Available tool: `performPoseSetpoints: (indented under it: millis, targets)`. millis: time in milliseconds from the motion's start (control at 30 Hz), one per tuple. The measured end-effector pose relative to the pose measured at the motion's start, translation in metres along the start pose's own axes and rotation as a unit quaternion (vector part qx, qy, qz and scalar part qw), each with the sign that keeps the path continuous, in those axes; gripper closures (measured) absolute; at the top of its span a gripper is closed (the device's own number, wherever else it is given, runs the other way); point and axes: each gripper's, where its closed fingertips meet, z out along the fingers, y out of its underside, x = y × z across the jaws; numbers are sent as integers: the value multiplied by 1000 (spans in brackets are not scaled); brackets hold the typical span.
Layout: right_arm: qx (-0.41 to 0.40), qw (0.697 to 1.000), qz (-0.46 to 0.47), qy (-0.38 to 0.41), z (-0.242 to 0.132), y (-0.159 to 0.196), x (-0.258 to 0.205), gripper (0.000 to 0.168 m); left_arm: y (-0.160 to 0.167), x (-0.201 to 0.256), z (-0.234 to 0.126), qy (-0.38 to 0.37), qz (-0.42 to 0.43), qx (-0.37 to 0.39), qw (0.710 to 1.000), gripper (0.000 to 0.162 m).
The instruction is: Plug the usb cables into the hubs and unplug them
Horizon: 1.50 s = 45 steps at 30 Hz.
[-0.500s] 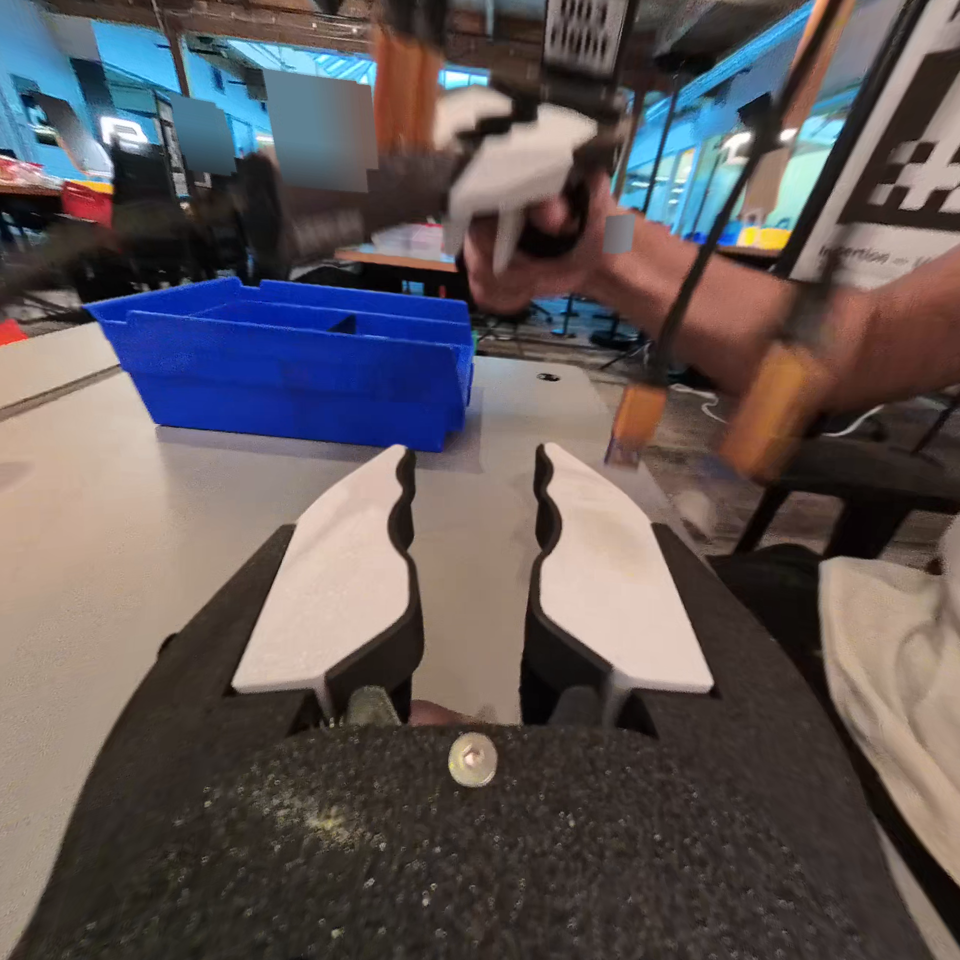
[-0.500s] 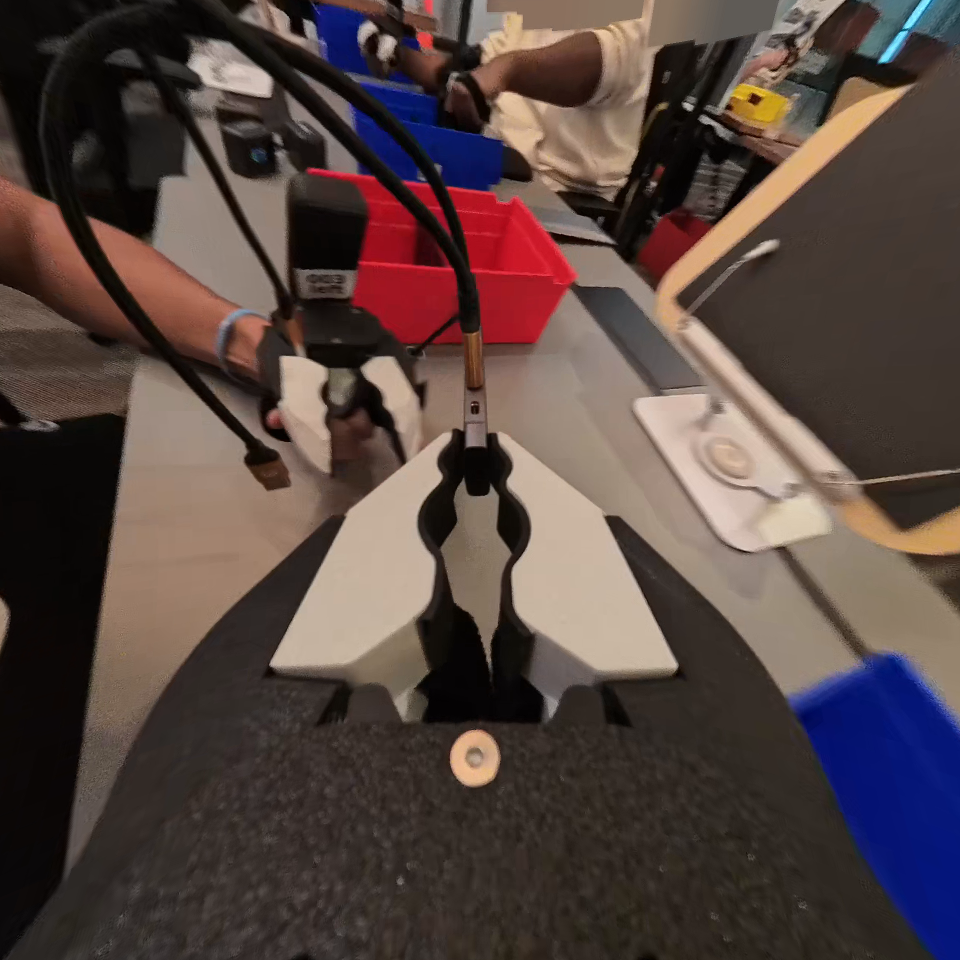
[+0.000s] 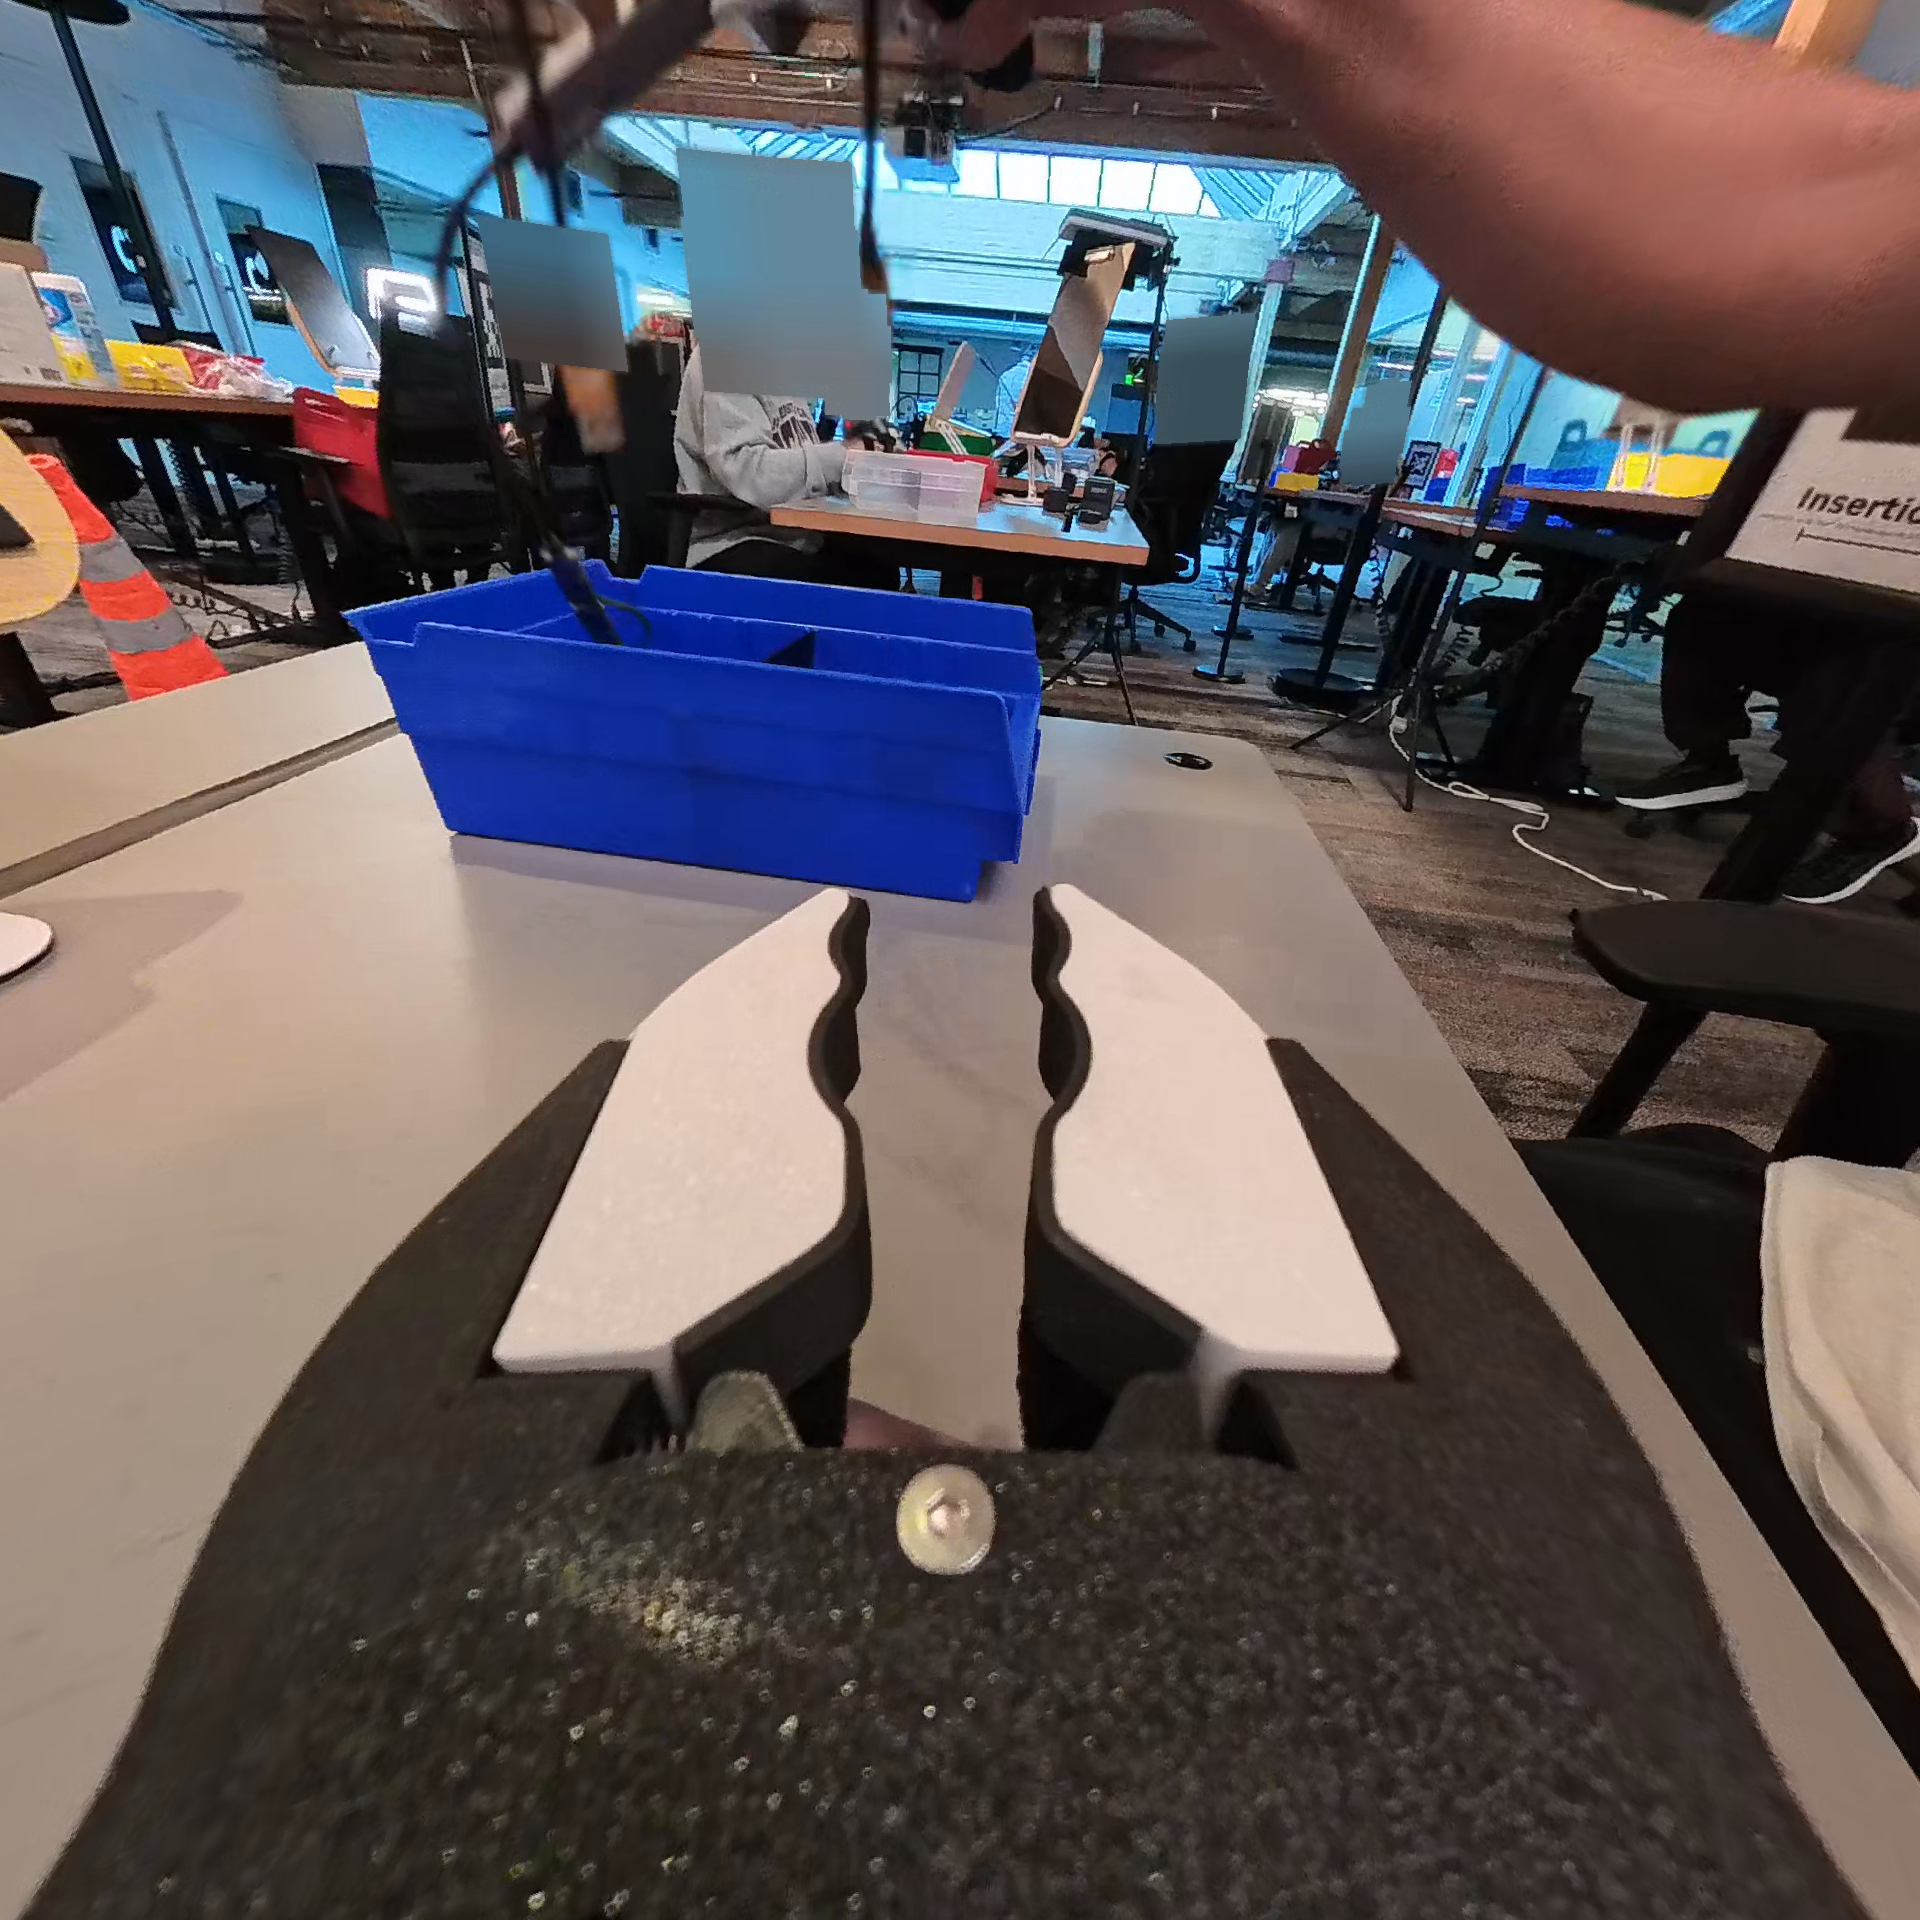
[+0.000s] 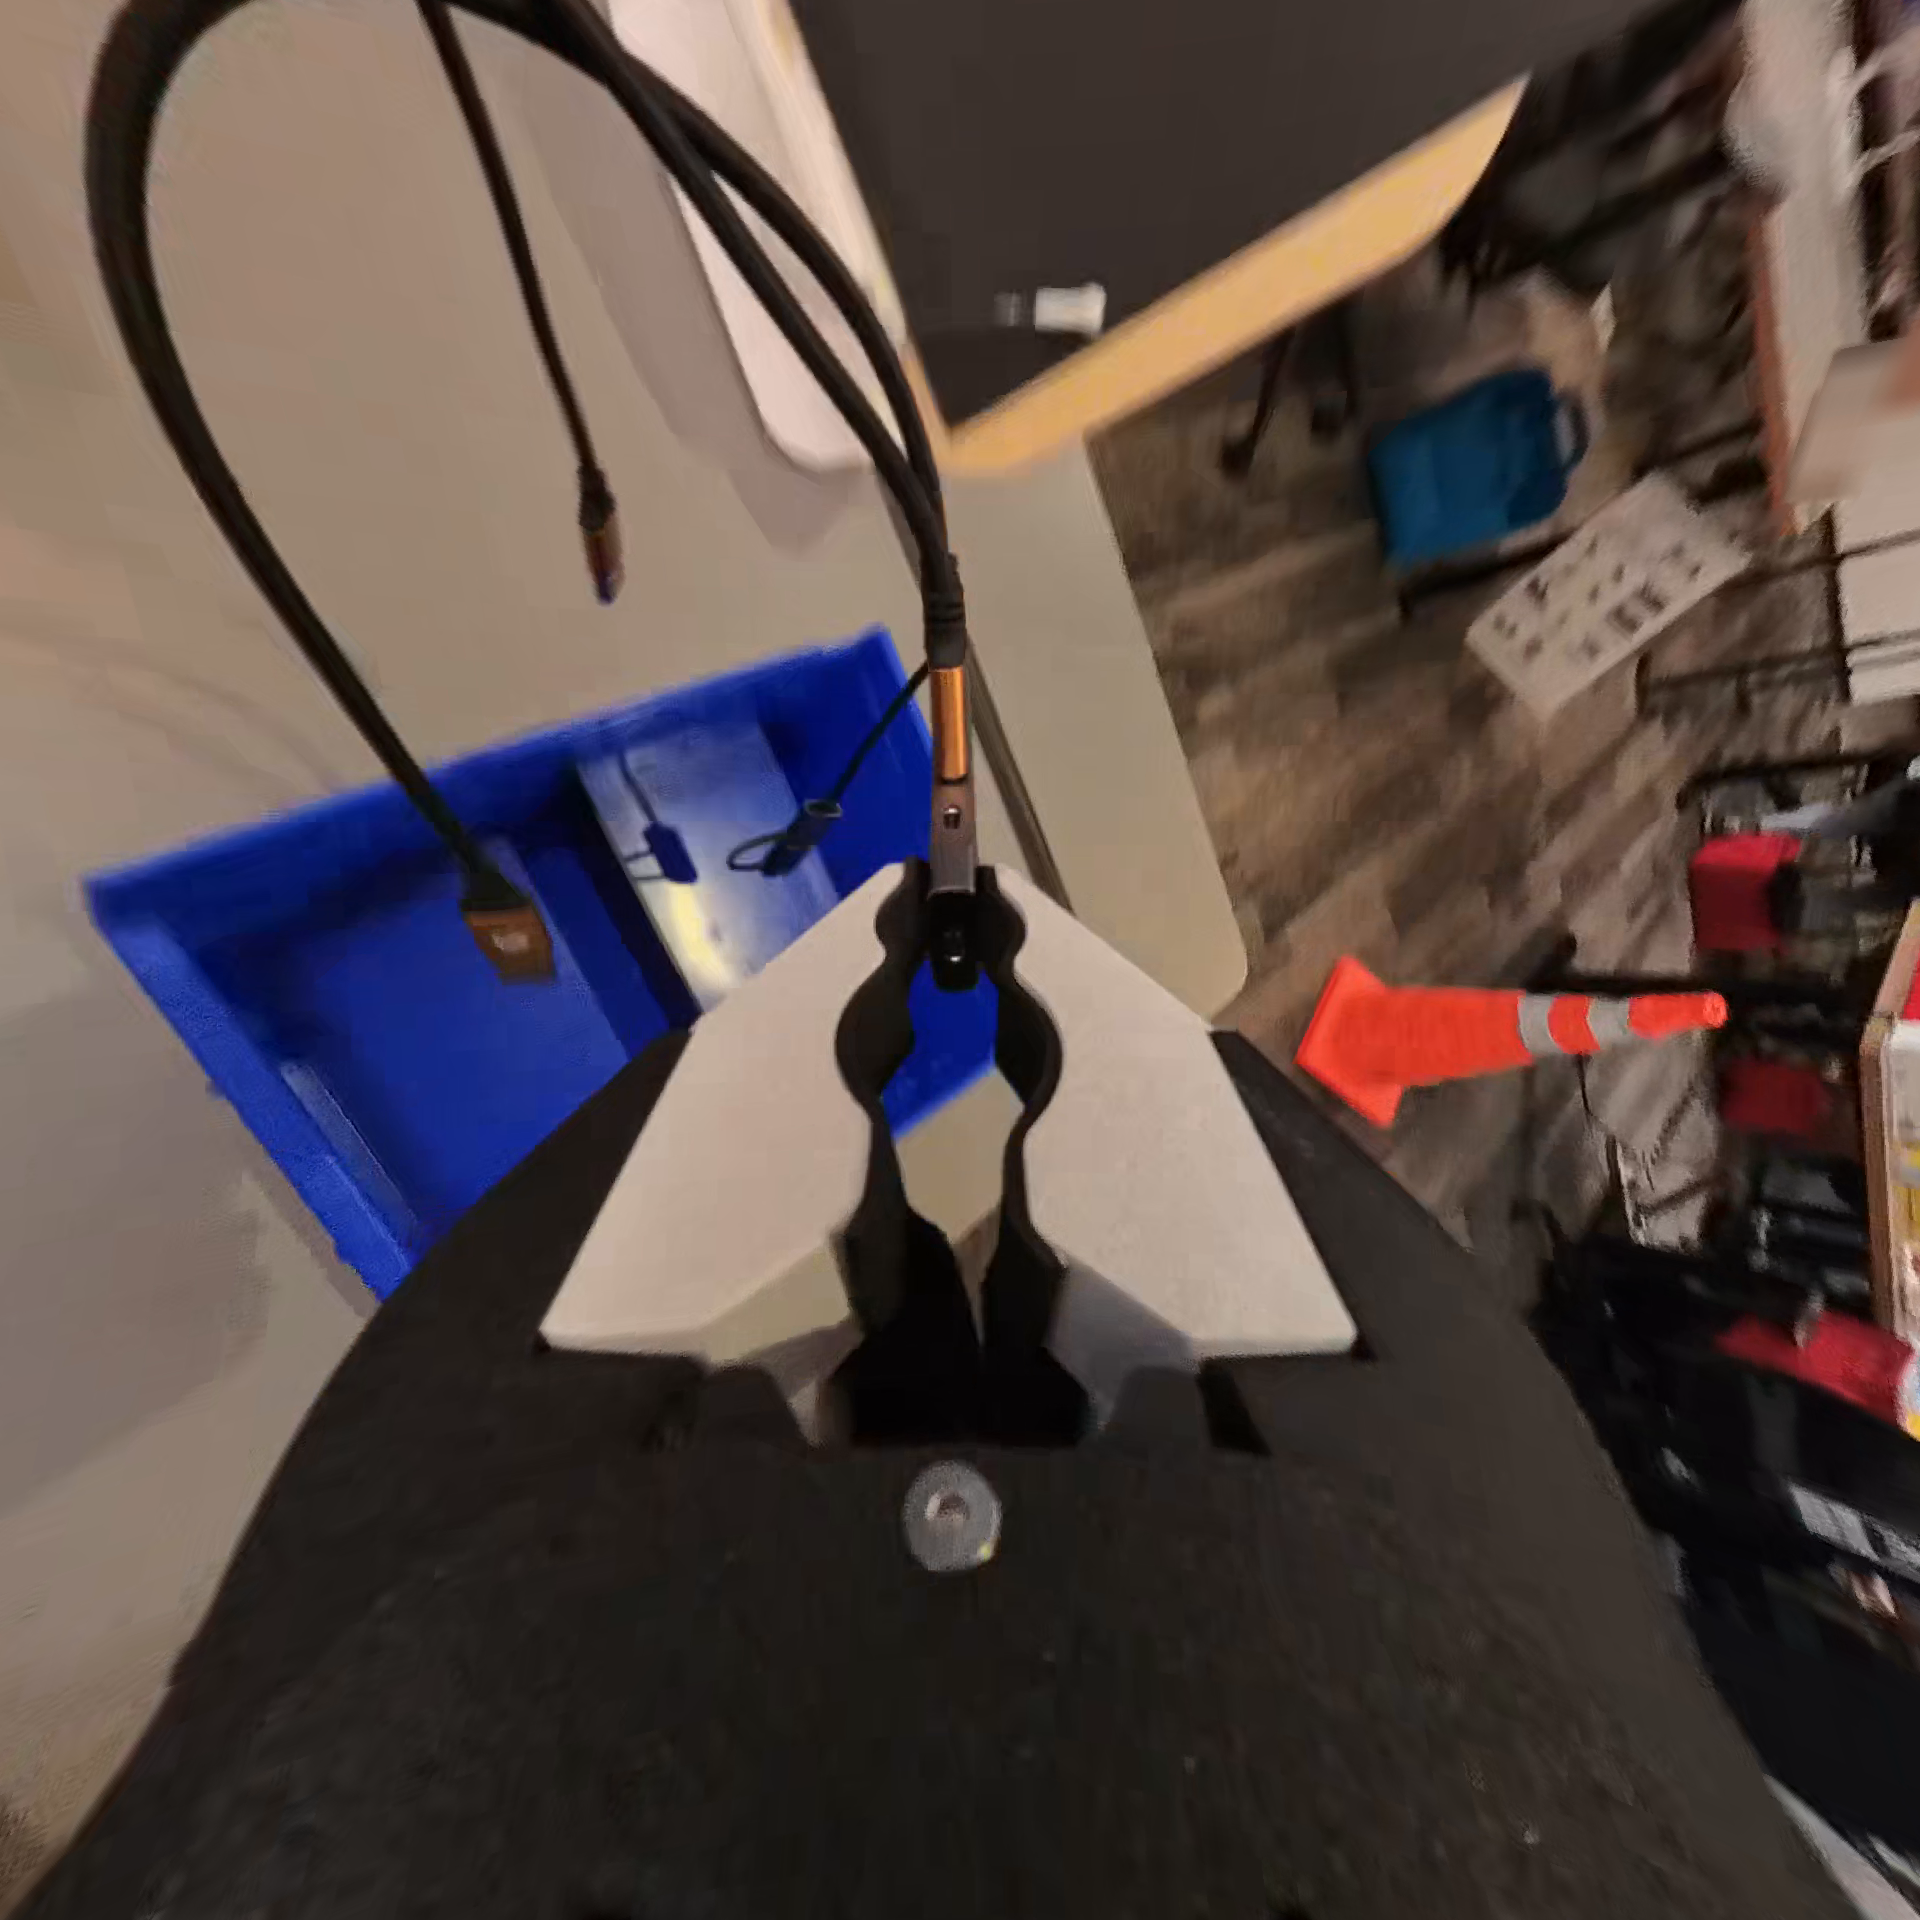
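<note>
My right gripper (image 4: 951,894) is shut on the grey and orange plug of a black multi-head cable (image 4: 952,769). It holds the cable above a blue bin (image 4: 343,997). The cable's other plugs (image 4: 507,935) hang down over the bin, and one small adapter (image 4: 774,847) lies inside it. My left gripper (image 3: 943,909) is open and empty, low over the grey table (image 3: 260,1039), just in front of the same blue bin (image 3: 717,769). In the left wrist view the cable (image 3: 582,592) dangles into the bin from above, under a person's arm (image 3: 1579,187).
An orange traffic cone (image 4: 1455,1029) lies on the floor to the right of the table. A black board with a wooden edge (image 4: 1195,208) stands on a white base behind the bin. People sit at other tables (image 3: 966,520) farther off. A black chair (image 3: 1745,956) stands at the right. Left tips to right tips: about 35 cm.
My right gripper has swung up and over from the red bin side, so the cable now hangs above the blue bin. The hand with the gripper has left the left wrist view's middle.
</note>
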Motion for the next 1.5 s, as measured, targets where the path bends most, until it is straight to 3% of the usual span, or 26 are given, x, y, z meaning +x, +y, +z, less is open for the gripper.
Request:
performPoseSetpoints:
  millis: [200,467,667,867,967,1033,1133,1233,1333,1400,1500]
  targets:
    - [-162,984,-14,-66,74,61,-7,161,2,1,0,0,7,-6,1000,134]
    - [-220,962,59,-150,176,96,-29,160,3,1,1,2,5,-9,1000,134]
    - [-255,939,103,-206,205,139,-62,161,4,2,1,4,-2,-10,1000,134]
    - [-262,934,141,-198,217,167,-84,159,5,3,2,4,0,-16,1000,134]
    - [-206,947,180,-169,204,152,-72,142,4,-4,-1,-11,-19,-14,1000,134]
    - [-165,952,207,-153,184,143,-63,142,3,-12,-4,-32,-33,-8,999,134]
    - [-142,961,227,-70,136,147,-40,138,2,-18,-12,-68,-49,-15,996,134]
    - [-41,959,278,43,67,113,-39,136,-3,-15,-25,-106,-36,-34,993,137]
    - [113,936,325,81,14,49,-104,137,-7,-9,-48,-166,-21,-65,984,138]
    - [197,920,338,12,9,3,-187,138,-9,4,-65,-190,-19,-81,978,138]
    - [260,884,379,-91,28,-43,-301,137,-5,24,-95,-240,-9,-104,965,138]
